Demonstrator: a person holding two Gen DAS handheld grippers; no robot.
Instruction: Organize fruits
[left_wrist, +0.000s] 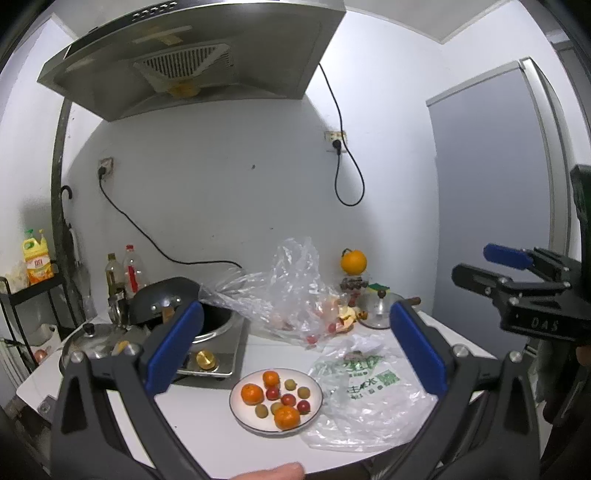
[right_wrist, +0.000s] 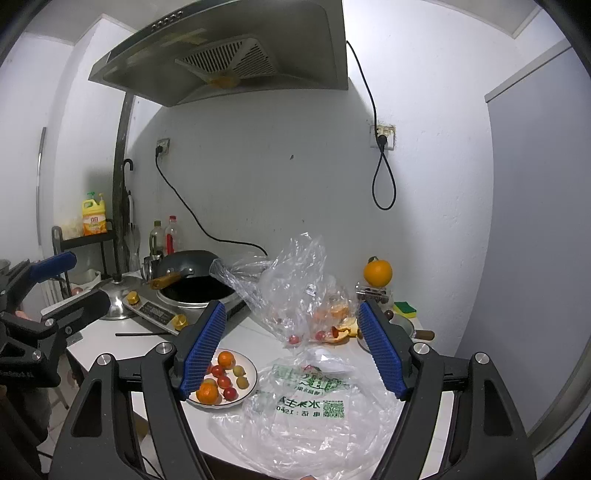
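A white plate (left_wrist: 242, 415) (right_wrist: 252, 373) on the white counter holds small oranges (left_wrist: 287, 417), red cherry tomatoes (left_wrist: 288, 399) and pale green fruits (left_wrist: 261, 410). Right of it lies a flat clear bag with green print (left_wrist: 364, 395) (right_wrist: 314, 402). Behind stands a crumpled clear bag (left_wrist: 291, 291) (right_wrist: 295, 291) with tomatoes and orange peel at its foot. My left gripper (left_wrist: 295, 345) hangs open above the plate, nothing between its blue pads. My right gripper (right_wrist: 291, 347) is open over the printed bag, empty; in the left wrist view it shows at the right edge (left_wrist: 491, 266).
An induction cooker (left_wrist: 214, 350) with a black wok (right_wrist: 192, 280) stands left of the bags. A steel lid (left_wrist: 92, 343), oil bottles (left_wrist: 114, 275), a whole orange (left_wrist: 353, 262) on a jar, a glass lid (left_wrist: 378, 312) and a sponge (right_wrist: 404, 308) crowd the back.
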